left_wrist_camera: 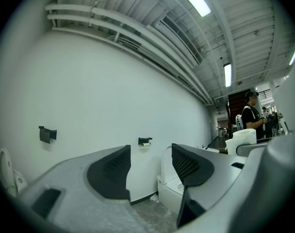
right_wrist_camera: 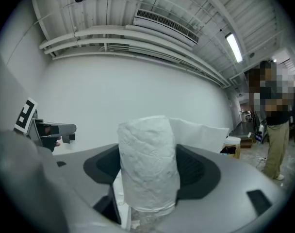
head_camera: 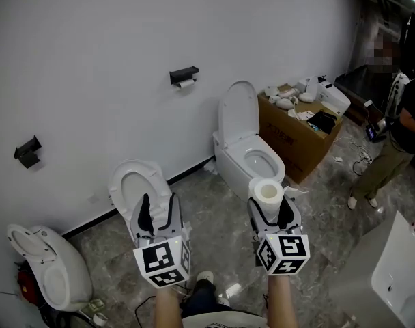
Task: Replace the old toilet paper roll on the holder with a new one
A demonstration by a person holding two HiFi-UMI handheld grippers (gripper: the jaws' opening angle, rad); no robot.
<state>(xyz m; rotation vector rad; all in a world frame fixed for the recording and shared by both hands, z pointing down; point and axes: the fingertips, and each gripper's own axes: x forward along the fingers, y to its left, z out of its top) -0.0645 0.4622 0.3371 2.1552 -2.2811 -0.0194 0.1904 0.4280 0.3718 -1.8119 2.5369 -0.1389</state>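
Right tool (head_camera: 269,209) pinched the new roll (head_camera: 267,190); left tool (head_camera: 158,210) sat spread, empty, best aimed squarely at the old roll (head_camera: 186,84) on the holder (head_camera: 183,74).

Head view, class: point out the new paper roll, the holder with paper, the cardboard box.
new paper roll (head_camera: 258,190), head view, top
holder with paper (head_camera: 183,74), head view, black shelf
cardboard box (head_camera: 288,141), head view, front face

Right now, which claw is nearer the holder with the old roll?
Left. The left claw, open and empty, points almost straight at the holder on the wall ahead; the right claw, gripping the new roll, sits further off to its right.
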